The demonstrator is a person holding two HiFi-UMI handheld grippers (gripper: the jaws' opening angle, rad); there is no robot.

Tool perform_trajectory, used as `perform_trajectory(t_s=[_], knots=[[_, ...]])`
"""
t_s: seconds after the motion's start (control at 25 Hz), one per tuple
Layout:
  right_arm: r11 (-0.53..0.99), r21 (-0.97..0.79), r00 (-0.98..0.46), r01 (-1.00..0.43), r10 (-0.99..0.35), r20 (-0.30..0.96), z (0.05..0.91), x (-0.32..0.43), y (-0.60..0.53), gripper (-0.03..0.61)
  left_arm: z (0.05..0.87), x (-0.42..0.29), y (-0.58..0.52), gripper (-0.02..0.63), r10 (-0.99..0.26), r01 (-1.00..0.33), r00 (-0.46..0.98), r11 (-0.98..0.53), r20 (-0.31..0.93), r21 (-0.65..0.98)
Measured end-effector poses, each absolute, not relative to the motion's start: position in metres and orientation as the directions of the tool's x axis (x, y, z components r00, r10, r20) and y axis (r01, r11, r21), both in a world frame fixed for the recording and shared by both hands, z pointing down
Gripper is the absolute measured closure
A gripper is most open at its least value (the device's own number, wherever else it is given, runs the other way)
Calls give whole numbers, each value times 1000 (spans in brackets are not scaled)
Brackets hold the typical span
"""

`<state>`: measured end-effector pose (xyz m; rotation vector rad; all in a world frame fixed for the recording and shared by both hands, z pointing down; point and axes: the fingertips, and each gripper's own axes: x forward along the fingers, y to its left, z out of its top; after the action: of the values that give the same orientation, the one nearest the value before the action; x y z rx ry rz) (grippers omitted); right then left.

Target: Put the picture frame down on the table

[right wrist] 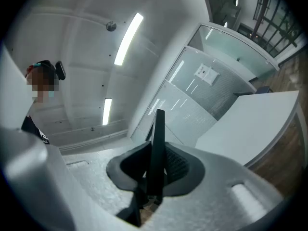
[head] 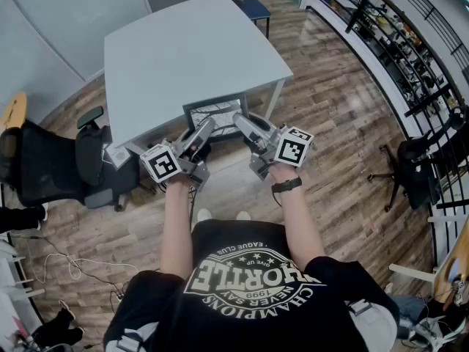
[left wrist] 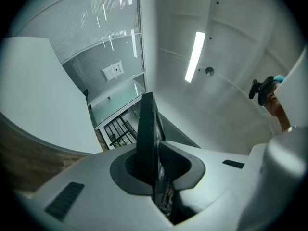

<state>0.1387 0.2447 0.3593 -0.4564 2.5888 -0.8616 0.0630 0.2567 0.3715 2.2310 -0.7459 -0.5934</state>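
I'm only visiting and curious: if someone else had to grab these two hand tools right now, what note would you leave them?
Left gripper: shut on the picture frame, at its left edge.
Right gripper: shut on the frame's right edge.
Frame: held up between both, at the near edge of the grey table; whether it touches the top cannot be told.
Done: frame gripped at both sides, brought to the table.
Left: lower it onto the tabletop, then open both grippers.

T-shirt [head: 242, 321]: black, white crest print | watch [head: 286, 185]: black | left gripper [head: 206, 125], right gripper [head: 239, 119]: grey, marker cubes [head: 161, 163]
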Motion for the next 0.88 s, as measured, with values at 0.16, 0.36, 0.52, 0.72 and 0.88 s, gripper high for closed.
perform_trajectory(t_s=[0.16,0.36,0.52,0.72,0.88], knots=[[761,-618,-876,-197,-419,-238,364,141,243,508,376,68,255,560,-654,-330,731,-586,-193,740],[732,-651,-880,-202,-427,-207,382,142,236,506,388,68,253,563,-650,-311,732,-583,-202,750],[726,-654,-870,-214,-445,-210,367,144,241,498,373,68,259,572,-657,-330,724,-595,-208,733],[696,-663,-860,-275,-487,-155,386,137,214,476,385,62,233,572,-672,-375,719,-590,-178,715],[642,-705,-851,-301,-515,-105,418,111,126,472,412,39,146,572,-677,-366,716,-571,-169,735]])
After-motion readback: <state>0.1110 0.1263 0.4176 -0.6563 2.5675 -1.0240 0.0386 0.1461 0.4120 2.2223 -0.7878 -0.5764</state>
